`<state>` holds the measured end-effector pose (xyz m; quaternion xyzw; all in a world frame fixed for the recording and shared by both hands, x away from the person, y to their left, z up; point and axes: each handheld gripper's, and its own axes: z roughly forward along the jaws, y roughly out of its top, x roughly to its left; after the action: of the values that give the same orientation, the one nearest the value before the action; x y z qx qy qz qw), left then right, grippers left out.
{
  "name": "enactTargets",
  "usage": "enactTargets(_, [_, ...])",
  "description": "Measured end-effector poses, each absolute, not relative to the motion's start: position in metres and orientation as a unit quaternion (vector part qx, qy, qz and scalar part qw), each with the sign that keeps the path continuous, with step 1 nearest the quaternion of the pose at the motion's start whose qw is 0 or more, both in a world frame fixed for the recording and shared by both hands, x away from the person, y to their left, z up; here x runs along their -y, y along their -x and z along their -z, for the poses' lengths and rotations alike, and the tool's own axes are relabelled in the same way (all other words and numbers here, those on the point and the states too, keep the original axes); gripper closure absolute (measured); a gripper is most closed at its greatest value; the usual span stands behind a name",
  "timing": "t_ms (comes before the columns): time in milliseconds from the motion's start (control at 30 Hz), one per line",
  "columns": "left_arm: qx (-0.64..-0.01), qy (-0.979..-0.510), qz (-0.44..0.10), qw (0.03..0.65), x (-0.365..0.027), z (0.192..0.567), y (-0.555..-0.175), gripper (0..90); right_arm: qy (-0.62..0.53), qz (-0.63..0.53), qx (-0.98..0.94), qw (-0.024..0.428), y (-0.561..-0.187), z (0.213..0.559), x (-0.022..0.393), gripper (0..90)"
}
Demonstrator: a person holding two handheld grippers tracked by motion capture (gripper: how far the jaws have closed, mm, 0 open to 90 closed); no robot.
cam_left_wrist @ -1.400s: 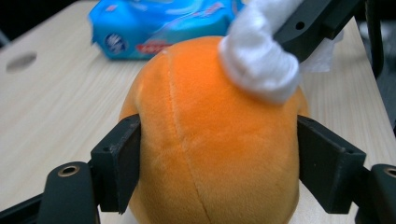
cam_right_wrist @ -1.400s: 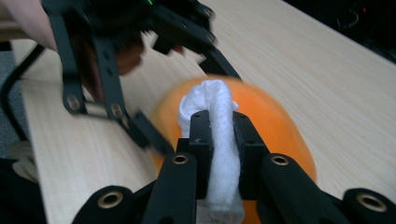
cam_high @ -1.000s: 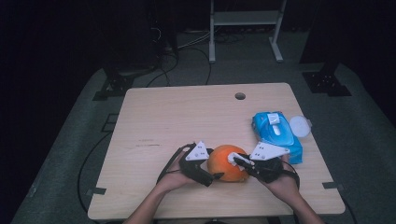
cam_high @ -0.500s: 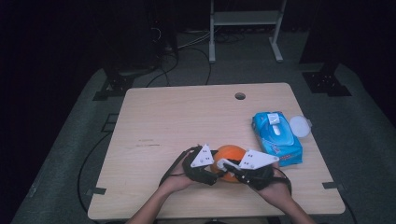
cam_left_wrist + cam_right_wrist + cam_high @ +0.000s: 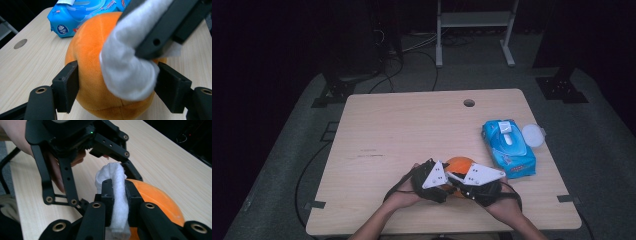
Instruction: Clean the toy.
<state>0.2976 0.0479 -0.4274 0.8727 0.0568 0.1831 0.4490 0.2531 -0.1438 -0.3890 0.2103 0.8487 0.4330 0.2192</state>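
One orange plush ball (image 5: 95,75) sits on the table (image 5: 412,130), pressed between the left gripper (image 5: 116,87)'s two black jaws, which have just been closing and now clamp its sides. The right gripper (image 5: 117,195) is squeezed tight on one white wipe (image 5: 117,192), whose folded end lies against the ball's top, just above the left jaws. One blue wipes pack (image 5: 508,148) lies beyond the ball, with one round white lid (image 5: 532,135) beside it.

Wooden table (image 5: 412,130) with orange plush ball (image 5: 458,165), blue wipes pack (image 5: 508,148).
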Motion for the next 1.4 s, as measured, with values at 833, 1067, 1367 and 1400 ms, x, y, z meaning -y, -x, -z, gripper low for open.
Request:
enactTargets(833, [-0.103,-0.875,-0.134,0.454,-0.067,0.436,-0.316,24.9,-0.261,-0.429,-0.832,0.236,-0.271,0.389,0.174,80.0])
enactTargets(1067, [-0.116,-0.861,-0.108,0.483,-0.064,0.429,-0.316,11.8,-0.280,-0.434,-0.828,0.220,-0.277,0.396,0.178,80.0])
enactTargets(1367, [-0.125,-0.870,-0.111,0.464,-0.078,0.436,-0.323,23.4,-0.267,-0.425,-0.835,0.223,-0.274,0.398,0.173,79.9])
enactTargets(1400, [-0.126,-0.870,-0.110,0.464,-0.079,0.437,-0.323,23.4,-0.274,-0.422,-0.835,0.222,-0.276,0.400,0.178,79.9])
